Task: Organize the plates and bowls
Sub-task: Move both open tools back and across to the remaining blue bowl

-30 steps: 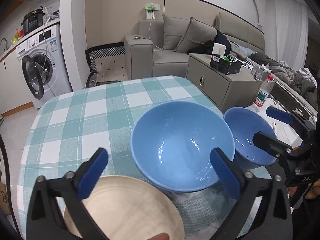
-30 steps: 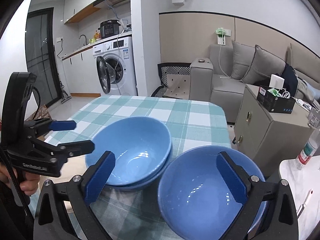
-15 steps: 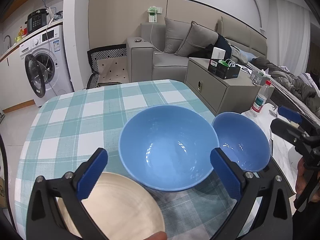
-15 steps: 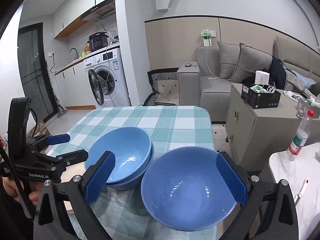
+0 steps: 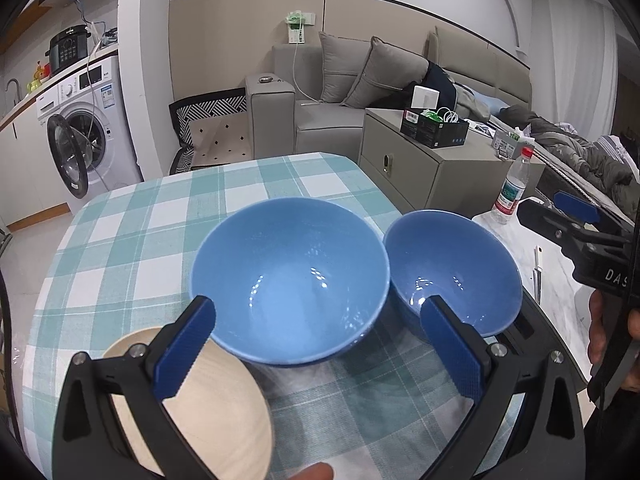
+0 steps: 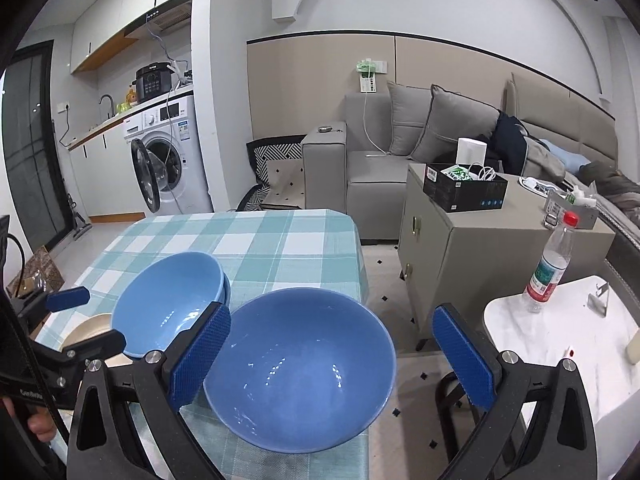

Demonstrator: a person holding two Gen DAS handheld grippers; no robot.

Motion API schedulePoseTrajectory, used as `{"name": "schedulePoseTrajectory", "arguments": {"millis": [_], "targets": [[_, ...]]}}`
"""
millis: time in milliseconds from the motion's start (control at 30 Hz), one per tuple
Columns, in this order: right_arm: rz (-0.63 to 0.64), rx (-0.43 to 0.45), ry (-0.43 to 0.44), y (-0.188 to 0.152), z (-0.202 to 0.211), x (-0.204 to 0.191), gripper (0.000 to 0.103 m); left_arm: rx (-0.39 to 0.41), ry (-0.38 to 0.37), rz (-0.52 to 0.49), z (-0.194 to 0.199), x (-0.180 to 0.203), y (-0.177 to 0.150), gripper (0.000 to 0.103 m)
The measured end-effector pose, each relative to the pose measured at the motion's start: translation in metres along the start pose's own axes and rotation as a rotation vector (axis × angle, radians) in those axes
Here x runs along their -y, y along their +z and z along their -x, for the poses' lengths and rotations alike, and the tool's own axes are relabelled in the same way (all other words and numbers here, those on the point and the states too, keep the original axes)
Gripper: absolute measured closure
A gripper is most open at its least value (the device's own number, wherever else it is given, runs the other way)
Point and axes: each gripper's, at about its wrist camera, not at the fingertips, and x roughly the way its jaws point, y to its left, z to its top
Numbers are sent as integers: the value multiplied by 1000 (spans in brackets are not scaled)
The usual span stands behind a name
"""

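Bowls sit side by side on the counter (image 5: 120, 240), which is covered by a teal and white checked cloth. On the left stands a stack of two blue bowls (image 5: 290, 280), one nested in the other, as the doubled rim in the right wrist view shows (image 6: 172, 308). Just beside it, at the counter's right edge, is a single blue bowl (image 5: 452, 268) whose rim appears to touch the stack; it partly overhangs the edge (image 6: 300, 368). A pale wooden plate (image 5: 216, 408) lies near the stack at the front left, partly under it from the left camera's angle.

Both tools are spread wide and hold nothing. The left hand-held gripper (image 5: 320, 354) hovers in front of the stack, its blue fingers (image 5: 184, 346) framing the near rim without touching it. The right hand-held gripper (image 6: 334, 356) is poised around the single bowl, its blue pads (image 6: 200, 356) apart from the bowl's sides.

Beyond the counter are a washing machine (image 6: 168, 160) with its door open, a grey sofa (image 6: 384, 160), and a water bottle (image 6: 550, 268) on a white side table (image 6: 560, 344).
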Motion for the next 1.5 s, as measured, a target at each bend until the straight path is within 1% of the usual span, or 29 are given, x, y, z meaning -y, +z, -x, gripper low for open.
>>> {"name": "schedulePoseTrajectory", "arguments": {"millis": [133, 233, 533, 633, 700, 767, 833, 867, 933, 1033, 1100, 1200, 1300, 1500], "targets": [[18, -19, -33, -2, -4, 4, 0, -18, 3, 4, -6, 10, -3, 0], [38, -32, -58, -5, -9, 7, 0, -26, -12, 12, -11, 16, -5, 0], [17, -57, -79, -12, -18, 26, 0, -52, -51, 44, -24, 31, -14, 0], [-10, -61, -62, -14, -20, 35, 0, -53, -62, 44, -26, 35, -16, 1], [-25, -62, -66, -15, -21, 41, 0, -57, -73, 39, -27, 38, -17, 2], [-37, -69, -74, -17, -23, 46, 0, -62, -93, 34, -28, 40, -19, 6], [-48, -77, -78, -19, -25, 52, 0, -56, -93, 18, -27, 43, -19, 14], [-54, -80, -81, -20, -26, 54, 0, -56, -94, 8, -27, 45, -19, 15], [-65, -86, -86, -21, -28, 58, 0, -56, -109, 3, -23, 46, -19, 23], [-79, -91, -92, -23, -30, 64, 0, -38, -137, 0, -15, 48, -18, 25], [-87, -93, -90, -24, -30, 66, 0, -41, -155, -9, -13, 51, -17, 29], [-88, -94, -84, -24, -30, 65, 0, -47, -166, -6, -13, 52, -18, 30], [-80, -95, -74, -25, -31, 64, 0, -70, -186, 6, -17, 52, -17, 39], [-110, -135, -74, -29, -44, 66, 1, -107, -197, 59, -32, 56, -11, 39]]}}
